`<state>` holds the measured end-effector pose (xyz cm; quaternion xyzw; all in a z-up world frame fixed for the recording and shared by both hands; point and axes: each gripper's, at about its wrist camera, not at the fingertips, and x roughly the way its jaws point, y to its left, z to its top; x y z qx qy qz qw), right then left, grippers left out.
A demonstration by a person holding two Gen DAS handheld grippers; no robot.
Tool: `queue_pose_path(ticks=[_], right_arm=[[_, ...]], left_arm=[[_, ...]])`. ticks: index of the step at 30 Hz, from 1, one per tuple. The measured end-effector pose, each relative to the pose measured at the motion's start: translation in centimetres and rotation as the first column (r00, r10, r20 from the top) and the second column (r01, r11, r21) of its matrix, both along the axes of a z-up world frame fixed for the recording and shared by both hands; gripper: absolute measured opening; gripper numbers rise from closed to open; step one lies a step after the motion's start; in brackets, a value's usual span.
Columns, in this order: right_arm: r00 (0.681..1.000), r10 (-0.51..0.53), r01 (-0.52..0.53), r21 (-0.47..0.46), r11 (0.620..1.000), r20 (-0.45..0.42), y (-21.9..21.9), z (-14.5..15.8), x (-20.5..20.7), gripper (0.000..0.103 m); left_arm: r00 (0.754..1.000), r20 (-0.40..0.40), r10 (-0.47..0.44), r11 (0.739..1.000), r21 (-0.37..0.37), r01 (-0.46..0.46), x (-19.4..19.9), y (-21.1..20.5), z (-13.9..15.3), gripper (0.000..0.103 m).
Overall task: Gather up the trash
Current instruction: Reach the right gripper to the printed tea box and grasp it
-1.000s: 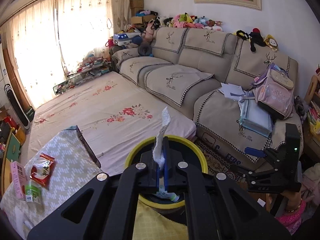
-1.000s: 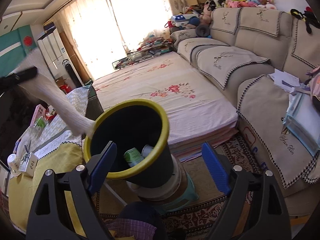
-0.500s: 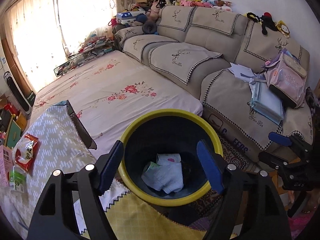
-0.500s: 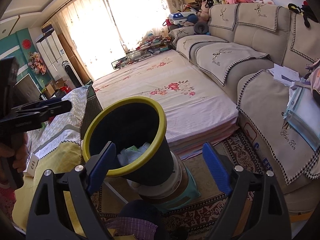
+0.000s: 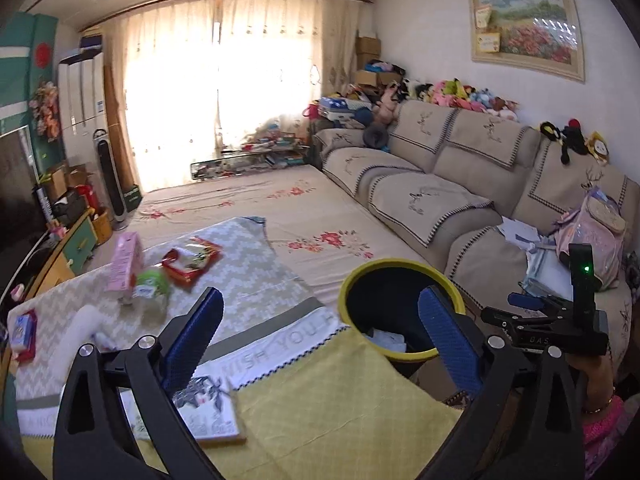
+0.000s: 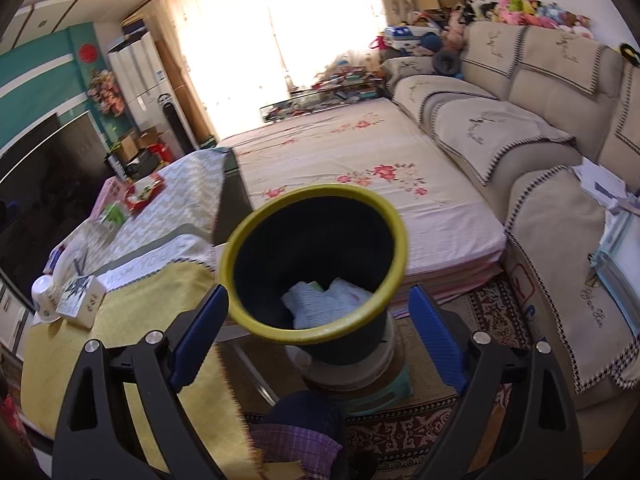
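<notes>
Left tool (image 5: 316,338) spread wide and empty above cloth-covered tabletop (image 5: 248,292); right tool (image 6: 318,338) likewise, over yellow-rimmed black plastic bin (image 6: 312,264) holding crumpled tissue. Next: red crinkly snack wrapper (image 5: 191,261), best pinched by one edge.

Your clearances:
- Trash bin (image 6: 314,312): mouth unobstructed from above; crumpled tissue (image 6: 324,304) low inside.
- Table (image 5: 340,404): yellow cloth beside the bin lies bare; book (image 5: 208,412) sits near the left gripper (image 5: 320,340).
- Far table end: pink carton (image 5: 126,266), green cup (image 5: 150,286), red wrapper (image 5: 192,260) crowd together.
</notes>
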<state>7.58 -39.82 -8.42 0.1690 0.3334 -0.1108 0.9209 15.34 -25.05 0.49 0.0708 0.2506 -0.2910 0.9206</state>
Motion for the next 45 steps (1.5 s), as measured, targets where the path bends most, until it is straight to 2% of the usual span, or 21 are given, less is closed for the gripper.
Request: queue_pose_path(ticks=[5,8,11,17,20,23,29,33,37,41,45], right_arm=[[0.987,0.160,-0.160,0.006,0.987,0.013,4.6,0.7,2.6,0.088],[0.959,0.284,-0.284,0.001,0.959,0.007,8.4,0.8,4.7,0.088],[0.911,0.411,-0.411,-0.010,0.911,-0.012,12.6,0.7,6.8,0.088],[0.770,0.635,-0.638,-0.083,0.765,-0.064,20.1,0.4,9.9,0.088],[0.695,0.712,-0.719,-0.105,0.687,-0.101,22.6,0.2,11.6,0.092],[0.649,0.747,-0.761,-0.122,0.637,-0.145,24.5,-0.3,13.3,0.093],[0.529,0.816,-0.848,-0.106,0.519,-0.234,27.0,-1.5,16.5,0.095],[0.468,0.840,-0.882,-0.084,0.464,-0.274,28.2,-2.3,17.7,0.095],[0.432,0.855,-0.899,-0.061,0.434,-0.287,29.0,-3.0,18.4,0.095],[0.418,0.866,-0.904,-0.034,0.426,-0.273,29.3,-3.2,18.7,0.095],[0.380,0.891,-0.922,-0.025,0.386,-0.247,29.5,-2.9,17.7,0.095]], left_arm=[[0.980,0.007,0.199,0.979,-0.040,-0.199,-2.2,9.7,0.3,0.098],[0.956,-0.013,0.292,0.955,-0.053,-0.292,-3.3,14.7,-0.4,0.098],[0.929,-0.039,0.369,0.928,-0.051,-0.370,-4.3,18.8,-1.9,0.098],[0.888,-0.104,0.448,0.887,-0.069,-0.456,-5.3,24.1,-4.2,0.098],[0.884,-0.109,0.455,0.882,-0.078,-0.464,-5.4,24.3,-4.3,0.098],[0.886,-0.096,0.454,0.884,-0.075,-0.462,-5.9,23.9,-4.2,0.098],[0.896,-0.088,0.435,0.895,-0.072,-0.441,-6.3,22.6,-3.7,0.098],[0.899,-0.092,0.428,0.898,-0.069,-0.435,-6.4,22.2,-3.9,0.098],[0.899,-0.100,0.427,0.898,-0.069,-0.435,-6.4,22.2,-4.1,0.098],[0.899,-0.108,0.425,0.898,-0.073,-0.434,-6.3,22.4,-4.3,0.098],[0.896,-0.117,0.429,0.896,-0.075,-0.438,-6.1,22.6,-4.6,0.098]])
